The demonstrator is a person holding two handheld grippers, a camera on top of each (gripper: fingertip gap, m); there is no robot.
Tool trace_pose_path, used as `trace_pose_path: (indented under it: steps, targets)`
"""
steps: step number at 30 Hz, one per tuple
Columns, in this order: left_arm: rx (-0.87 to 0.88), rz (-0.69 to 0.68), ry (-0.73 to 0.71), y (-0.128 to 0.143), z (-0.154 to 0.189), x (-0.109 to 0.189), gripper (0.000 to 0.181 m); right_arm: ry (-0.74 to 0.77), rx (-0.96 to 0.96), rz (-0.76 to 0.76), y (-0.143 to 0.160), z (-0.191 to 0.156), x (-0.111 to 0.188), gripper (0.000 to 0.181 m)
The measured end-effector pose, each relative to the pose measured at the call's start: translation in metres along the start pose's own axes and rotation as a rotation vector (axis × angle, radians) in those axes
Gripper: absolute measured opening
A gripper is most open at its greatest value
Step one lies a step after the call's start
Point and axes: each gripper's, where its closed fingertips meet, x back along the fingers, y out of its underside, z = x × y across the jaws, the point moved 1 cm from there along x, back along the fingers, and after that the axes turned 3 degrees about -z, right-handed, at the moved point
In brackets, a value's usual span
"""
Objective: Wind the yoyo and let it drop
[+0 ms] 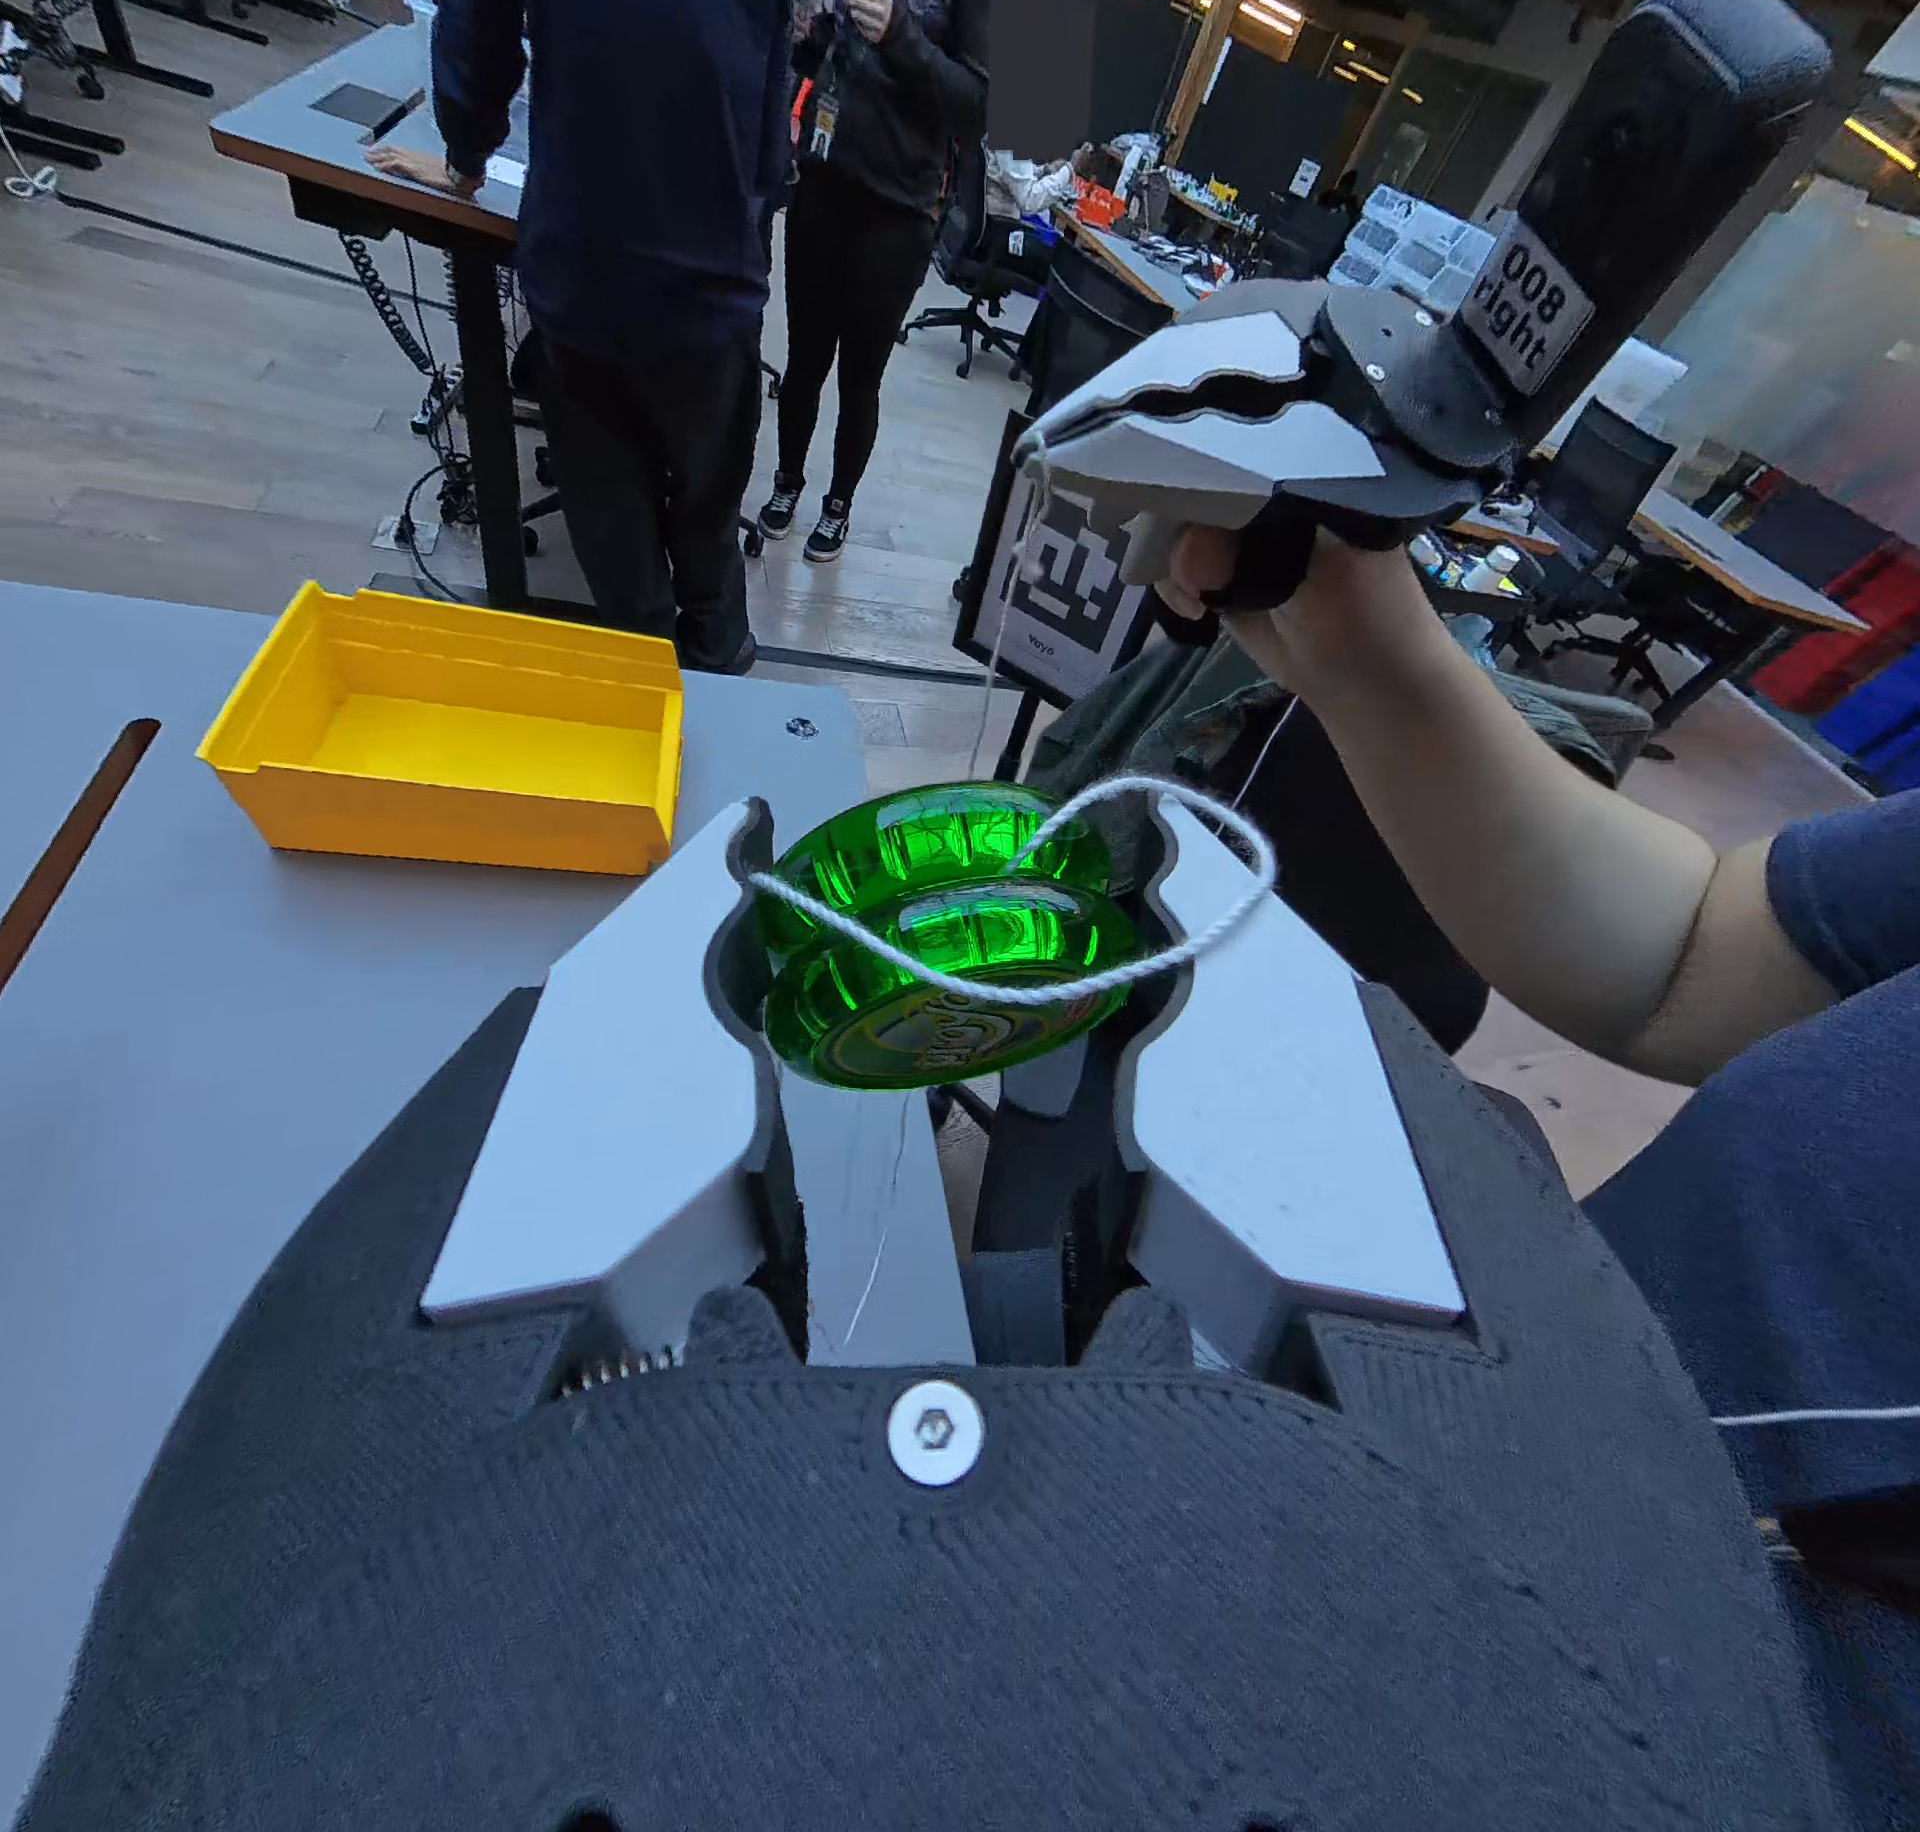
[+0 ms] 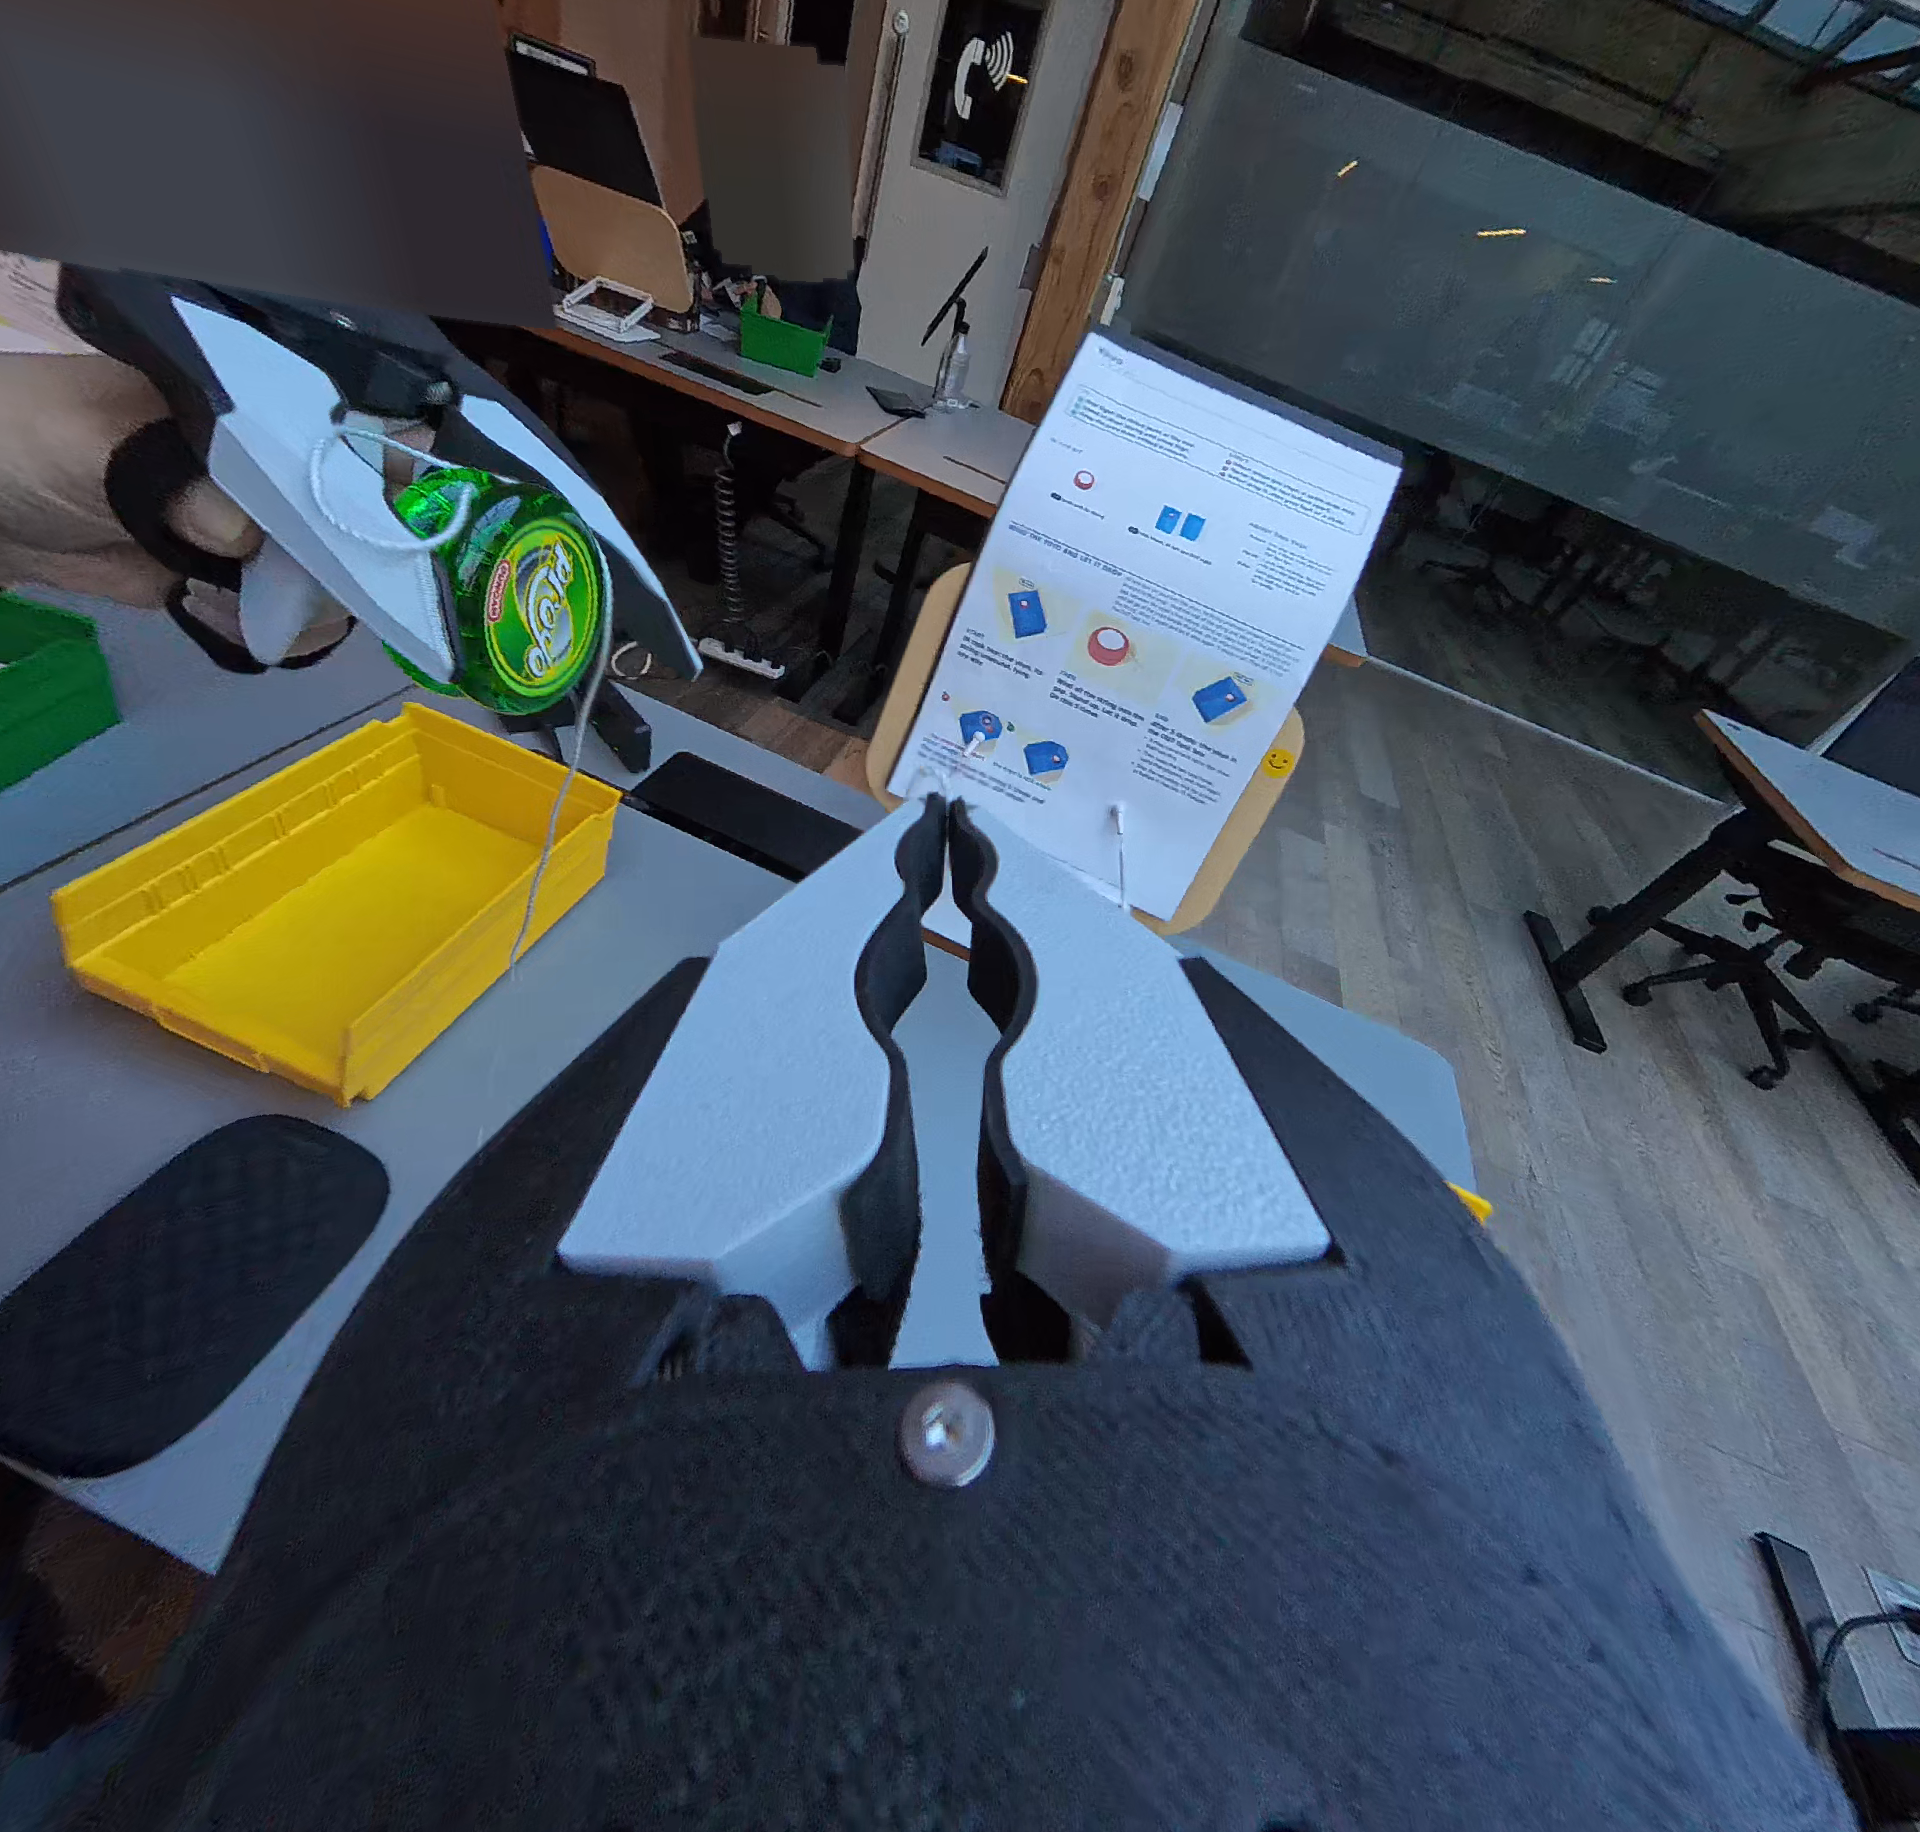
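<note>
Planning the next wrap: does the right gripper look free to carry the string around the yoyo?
Probably yes. The right gripper pinches the string above the yoyo; only the left gripper's fingers flank it.

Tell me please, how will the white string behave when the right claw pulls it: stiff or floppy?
Probably floppy: the white string sags in a loose loop over the green yoyo held in the left claw. It looks thin and light, so it may slip from the shut right claw.

Both wrist views close-up, forward-facing — sharing yellow bin (image 1: pixel 447 733), yoyo (image 1: pixel 940 930)
</note>
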Motion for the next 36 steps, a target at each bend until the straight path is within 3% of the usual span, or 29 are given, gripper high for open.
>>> trace_pose_path:
  steps: [6, 10, 13, 18, 22, 25, 30, 33, 36]
  targets:
    - [0.05, 0.052, 0.071, -0.059, -0.04, -0.058, 0.069, 0.055, 0.069, -0.039, 0.01, 0.082, -0.014, 0.0]
    - [-0.039, 0.022, 0.009, -0.111, -0.104, -0.129, 0.069, 0.091, 0.099, 0.004, 0.01, 0.169, -0.023, 0.0]
    - [-0.081, -0.031, -0.018, -0.135, -0.159, -0.193, 0.069, 0.074, 0.069, 0.006, 0.029, 0.226, -0.036, 0.0]
    - [-0.095, -0.154, -0.029, -0.13, -0.235, -0.299, 0.069, 0.056, 0.012, -0.041, 0.093, 0.28, -0.056, 0.0]
    - [-0.038, -0.208, 0.028, -0.122, -0.261, -0.355, 0.069, 0.007, -0.112, -0.02, 0.129, 0.306, -0.066, 0.0]
    - [-0.058, -0.352, -0.013, -0.083, -0.296, -0.397, 0.069, -0.012, -0.189, -0.186, 0.201, 0.323, -0.087, 0.0]
    - [0.035, -0.618, -0.066, 0.028, -0.358, -0.445, 0.069, -0.07, -0.405, -0.469, 0.345, 0.309, -0.115, 0.0]
    - [-0.043, -0.809, -0.115, 0.088, -0.387, -0.457, 0.069, -0.069, -0.429, -0.596, 0.404, 0.293, -0.124, 0.0]
    - [-0.147, -0.96, -0.14, 0.127, -0.407, -0.468, 0.069, -0.062, -0.422, -0.722, 0.446, 0.28, -0.131, 0.0]
